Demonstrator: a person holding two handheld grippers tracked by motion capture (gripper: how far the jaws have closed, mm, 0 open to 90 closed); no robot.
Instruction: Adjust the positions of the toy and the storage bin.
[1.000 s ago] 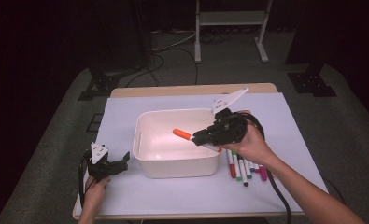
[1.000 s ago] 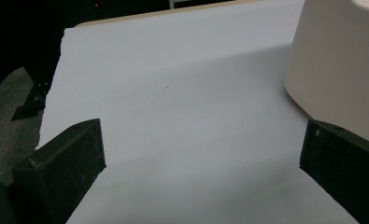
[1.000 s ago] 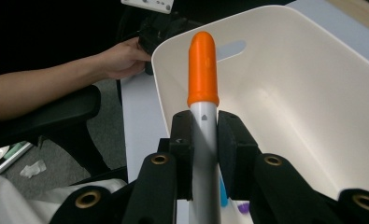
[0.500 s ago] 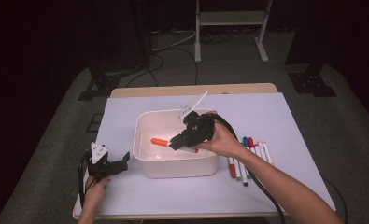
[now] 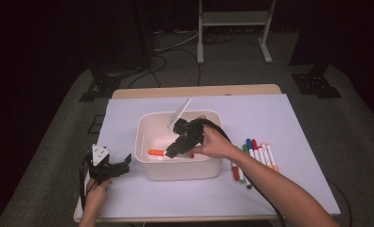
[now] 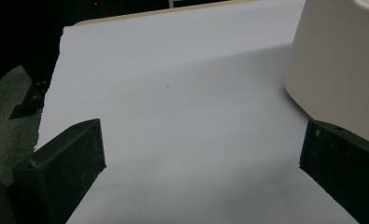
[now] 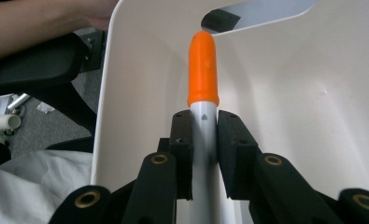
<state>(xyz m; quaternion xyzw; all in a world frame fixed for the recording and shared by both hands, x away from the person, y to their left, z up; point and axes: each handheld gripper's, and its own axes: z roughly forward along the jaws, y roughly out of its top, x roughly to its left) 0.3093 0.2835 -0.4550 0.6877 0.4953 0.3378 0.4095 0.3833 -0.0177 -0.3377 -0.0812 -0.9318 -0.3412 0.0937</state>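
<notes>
Orange-capped marker [image 7: 203,74] sits inside the white bin [image 5: 144,135], low near its floor, cap toward the bin's left wall. Right gripper [image 7: 204,135] fingers are clamped on the marker's white barrel just behind the cap. Remaining markers [image 5: 253,153] lie in a row on the surface right of the bin. Left gripper [image 5: 110,166] rests on the surface just left of the bin, fingers spread wide, holding nothing.
</notes>
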